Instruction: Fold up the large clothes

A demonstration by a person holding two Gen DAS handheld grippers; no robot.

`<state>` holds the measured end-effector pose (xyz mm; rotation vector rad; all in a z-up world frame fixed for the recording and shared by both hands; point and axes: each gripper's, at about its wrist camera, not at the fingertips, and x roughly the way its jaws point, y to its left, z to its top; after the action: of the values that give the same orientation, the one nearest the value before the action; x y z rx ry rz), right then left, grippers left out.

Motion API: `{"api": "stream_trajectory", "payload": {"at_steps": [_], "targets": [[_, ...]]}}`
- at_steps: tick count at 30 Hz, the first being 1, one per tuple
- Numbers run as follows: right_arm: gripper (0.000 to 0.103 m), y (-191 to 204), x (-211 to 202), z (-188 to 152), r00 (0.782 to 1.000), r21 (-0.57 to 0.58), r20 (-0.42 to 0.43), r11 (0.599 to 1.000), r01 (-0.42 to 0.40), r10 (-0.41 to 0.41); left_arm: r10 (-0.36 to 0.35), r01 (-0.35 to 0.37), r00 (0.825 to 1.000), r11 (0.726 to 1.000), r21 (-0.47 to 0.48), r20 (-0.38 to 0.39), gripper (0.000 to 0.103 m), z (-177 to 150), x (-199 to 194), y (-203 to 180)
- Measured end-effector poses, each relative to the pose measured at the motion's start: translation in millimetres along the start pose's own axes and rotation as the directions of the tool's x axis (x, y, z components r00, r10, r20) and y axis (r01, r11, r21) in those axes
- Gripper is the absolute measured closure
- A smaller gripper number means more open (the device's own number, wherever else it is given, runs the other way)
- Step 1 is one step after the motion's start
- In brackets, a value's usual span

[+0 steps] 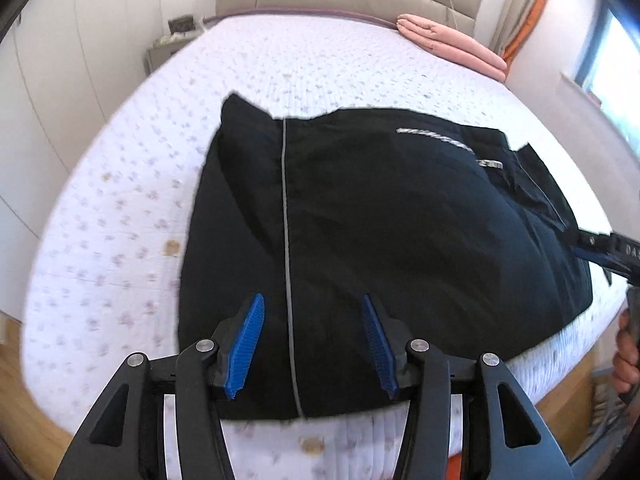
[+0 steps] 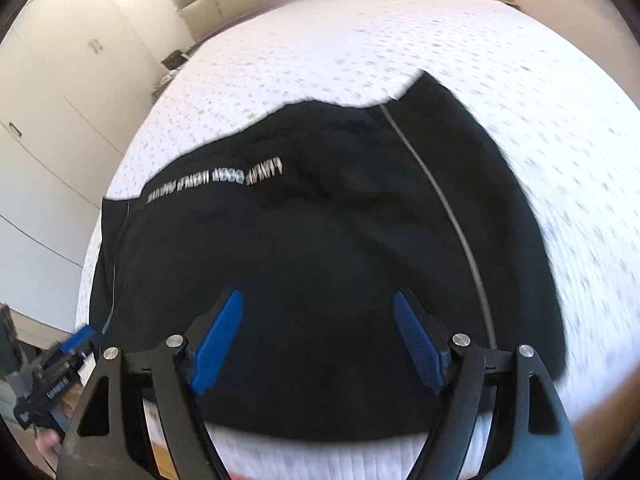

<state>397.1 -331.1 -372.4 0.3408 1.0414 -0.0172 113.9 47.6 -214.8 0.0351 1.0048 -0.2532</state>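
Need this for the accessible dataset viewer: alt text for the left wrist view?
A black garment with a grey stripe lies spread on a floral bedspread, with the open left gripper over its near edge. The right gripper enters at the right, and a folded pink blanket sits by the headboard.

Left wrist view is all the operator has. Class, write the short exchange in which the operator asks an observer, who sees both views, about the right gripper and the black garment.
Operator: I see only the right gripper's side at my frame's edge. Is it open?
Observer: Yes. The right gripper is open, with nothing between its blue fingers, above the near part of the black garment.
Operator: The pale strip on the garment, is it a zip?
Observer: No. It is a row of white lettering, apparently upside down from the right wrist view and too blurred to read.
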Motion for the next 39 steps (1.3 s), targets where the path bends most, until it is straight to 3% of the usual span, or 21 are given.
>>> {"api": "stream_trajectory", "payload": {"at_steps": [3,8,17,21,31,35,39], "targets": [[0.022,0.7,-26.7,-25.1,0.999,0.022,-0.010,0.999,0.032,-0.032,0.007,-0.007,1.000,1.000,0.023,0.031,0.037,-3.8,-31.6,-7.9],[0.020,6.4,-84.0,-41.6,0.998,0.050,0.030,0.997,0.062,-0.064,0.040,-0.044,0.990,0.999,0.024,0.136,0.027,-4.5,-101.2,-22.7],[0.014,47.2,-168.0,-45.1,0.970,-0.020,0.187,0.986,0.165,-0.158,0.153,-0.169,0.946,0.985,0.031,0.285,0.023,-3.9,-193.7,-36.0],[0.014,65.4,-200.8,-49.2,0.956,-0.052,0.246,0.983,0.177,-0.159,0.136,-0.143,0.941,0.990,-0.001,0.308,0.023,-1.1,-222.9,-35.6],[0.005,94.5,-272.7,-52.1,0.914,-0.081,0.374,0.977,0.198,-0.155,0.146,-0.160,0.925,0.987,0.012,0.352,0.023,9.1,-262.1,-68.2],[0.004,99.0,-288.0,-51.8,0.902,-0.094,0.395,0.969,0.227,-0.173,0.132,-0.151,0.926,0.988,0.027,0.353,0.023,8.1,-263.7,-83.8],[0.004,99.1,-295.1,-54.3,0.899,-0.098,0.398,0.966,0.239,-0.182,0.108,-0.124,0.939,0.992,0.028,0.326,0.023,9.7,-254.8,-96.5]]}}
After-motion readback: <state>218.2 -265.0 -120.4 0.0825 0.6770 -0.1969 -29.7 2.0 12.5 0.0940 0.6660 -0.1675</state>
